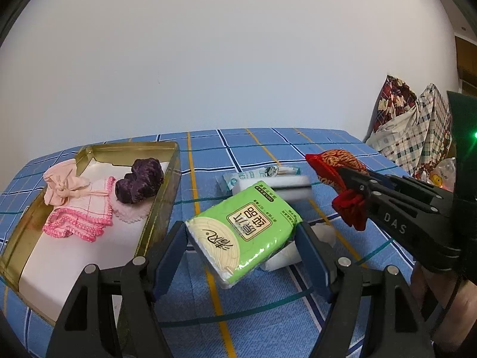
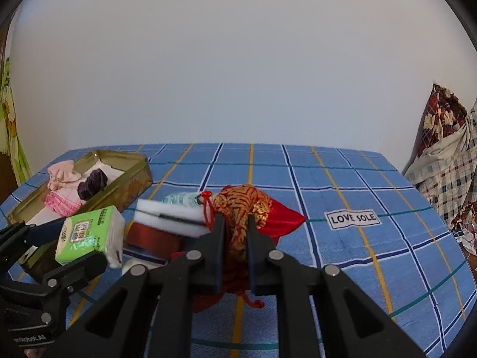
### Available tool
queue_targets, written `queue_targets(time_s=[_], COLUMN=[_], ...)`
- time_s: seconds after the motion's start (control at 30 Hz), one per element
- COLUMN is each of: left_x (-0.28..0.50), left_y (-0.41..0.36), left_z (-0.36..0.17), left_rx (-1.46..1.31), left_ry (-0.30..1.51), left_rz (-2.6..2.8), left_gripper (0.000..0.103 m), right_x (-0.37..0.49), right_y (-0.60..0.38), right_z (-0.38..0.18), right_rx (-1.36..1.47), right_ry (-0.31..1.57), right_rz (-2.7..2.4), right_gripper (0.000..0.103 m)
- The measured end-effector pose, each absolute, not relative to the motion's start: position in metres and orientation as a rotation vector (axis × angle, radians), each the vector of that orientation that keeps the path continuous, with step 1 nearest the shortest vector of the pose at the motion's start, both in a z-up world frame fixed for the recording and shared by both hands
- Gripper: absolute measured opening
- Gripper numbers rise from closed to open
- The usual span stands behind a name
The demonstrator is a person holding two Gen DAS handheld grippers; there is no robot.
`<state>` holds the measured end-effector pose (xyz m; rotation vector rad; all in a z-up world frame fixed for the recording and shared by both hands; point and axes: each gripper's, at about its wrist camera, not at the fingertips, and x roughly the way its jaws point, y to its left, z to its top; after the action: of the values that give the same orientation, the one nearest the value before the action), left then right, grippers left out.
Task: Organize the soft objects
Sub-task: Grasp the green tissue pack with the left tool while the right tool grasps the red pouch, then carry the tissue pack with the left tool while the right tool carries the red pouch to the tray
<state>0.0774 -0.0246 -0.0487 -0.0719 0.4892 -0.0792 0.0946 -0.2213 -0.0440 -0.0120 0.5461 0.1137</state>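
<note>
A green tissue pack [image 1: 247, 217] hangs tilted above the table with my left gripper [image 1: 240, 229] shut on its two sides; the right wrist view shows the same tissue pack [image 2: 89, 235] at the left. My right gripper [image 2: 236, 219] is shut on a red-and-gold drawstring pouch [image 2: 247, 203], which is lifted a little off the cloth. In the left wrist view the pouch [image 1: 337, 167] sits at the right, in the right gripper [image 1: 350, 182]. An open gold tin [image 1: 170, 179] at the left holds a pale pink cloth [image 1: 62, 182], a pink-edged handkerchief [image 1: 86, 211] and a purple velvet piece [image 1: 140, 183].
White sponge blocks [image 1: 274, 186], a wipes packet [image 1: 259, 173] and a white wad [image 1: 283, 256] lie between the tin and the pouch. A red box [image 2: 152, 235] sits under the sponges. Patterned bundles [image 1: 417, 128] are piled past the right edge of the blue checked tablecloth [image 2: 353, 179].
</note>
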Motion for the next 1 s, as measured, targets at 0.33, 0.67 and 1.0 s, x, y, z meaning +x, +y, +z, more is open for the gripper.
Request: queue_targets(time_s=[0.33,0.67,1.0], left_x=[0.072,0.063,0.056], left_y=[-0.026,-0.028,-0.028], left_z=[-0.047,-0.045,-0.042], left_rx=[-0.069,-0.065,-0.061], left_ry=[0.461,0.428,0.376], left_rz=[-0.058,-0.033,-0.016], left_gripper=[0.076,0.076,0.076], right_x=[0.086,0.077,0.069], right_y=[-0.221,-0.220,-0.218], right_z=[-0.039,-0.035,-0.032], right_rx=[-0.013,-0.015,-0.006], right_ry=[0.487,0.437,0.402], right_rz=[0.118,0.120,0.131], right_gripper=[0.012,0.012,0.012])
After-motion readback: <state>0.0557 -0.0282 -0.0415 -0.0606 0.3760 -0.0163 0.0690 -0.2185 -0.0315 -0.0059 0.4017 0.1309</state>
